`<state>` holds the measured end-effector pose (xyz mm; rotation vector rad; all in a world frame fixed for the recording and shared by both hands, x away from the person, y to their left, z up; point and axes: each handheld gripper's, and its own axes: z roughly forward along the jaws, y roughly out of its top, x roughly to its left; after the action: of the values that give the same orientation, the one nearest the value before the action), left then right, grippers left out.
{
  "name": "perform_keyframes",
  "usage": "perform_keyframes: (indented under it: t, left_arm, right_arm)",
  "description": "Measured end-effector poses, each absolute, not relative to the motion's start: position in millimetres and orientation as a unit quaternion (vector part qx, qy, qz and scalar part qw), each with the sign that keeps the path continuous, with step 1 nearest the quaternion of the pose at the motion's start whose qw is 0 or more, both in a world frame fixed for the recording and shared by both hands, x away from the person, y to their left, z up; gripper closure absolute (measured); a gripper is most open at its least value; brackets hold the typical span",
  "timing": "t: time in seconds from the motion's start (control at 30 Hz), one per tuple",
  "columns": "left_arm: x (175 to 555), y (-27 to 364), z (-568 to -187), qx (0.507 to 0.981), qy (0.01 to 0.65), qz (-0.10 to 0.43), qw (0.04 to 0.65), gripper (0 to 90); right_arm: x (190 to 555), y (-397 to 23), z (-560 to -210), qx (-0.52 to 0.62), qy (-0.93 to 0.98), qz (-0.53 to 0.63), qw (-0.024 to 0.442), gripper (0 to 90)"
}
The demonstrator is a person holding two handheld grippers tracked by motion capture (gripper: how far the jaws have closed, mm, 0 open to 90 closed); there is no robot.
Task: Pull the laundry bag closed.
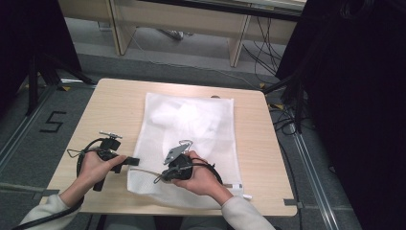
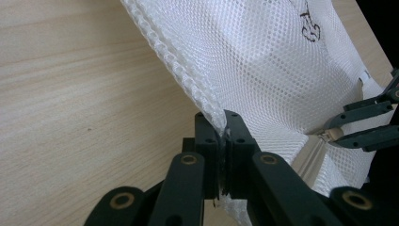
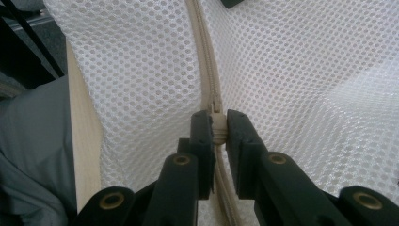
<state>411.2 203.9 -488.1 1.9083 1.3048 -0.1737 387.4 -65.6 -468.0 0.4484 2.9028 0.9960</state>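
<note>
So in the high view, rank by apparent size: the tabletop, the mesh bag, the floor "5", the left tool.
1. Tabletop, largest.
2. Mesh bag.
3. Left tool and the floor "5" look about alike, so no ranking; the tool also sits nearer the camera.

Light wood-grain rectangular table [image 1: 115, 103] with rounded corners, standing on grey carpeted floor [image 1: 43, 143]. Black numeral "5" marking [image 1: 51, 121] on the floor left of the table. Metal floor rails [image 1: 311, 167] run along both sides. Pale wooden furniture legs and panels [image 1: 237, 45] stand beyond the table's far edge, black cables [image 1: 261, 52] trailing beside them. Black curtain panels [image 1: 364, 96] hang right and left; black tripod legs [image 1: 36, 72] at left. Light even, diffuse.
</note>
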Motion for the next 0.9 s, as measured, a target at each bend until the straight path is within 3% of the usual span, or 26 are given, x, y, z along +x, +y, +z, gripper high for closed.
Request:
perform_keyframes:
  t: [0.9]
  left_arm:
    - [411.3, 202.9, -488.4, 0.758, 0.514, -0.065, 0.395, 85.6]
  right_arm:
    - [385.9, -82.9, -465.1, 0.159, 0.934, 0.320, 0.012, 82.4]
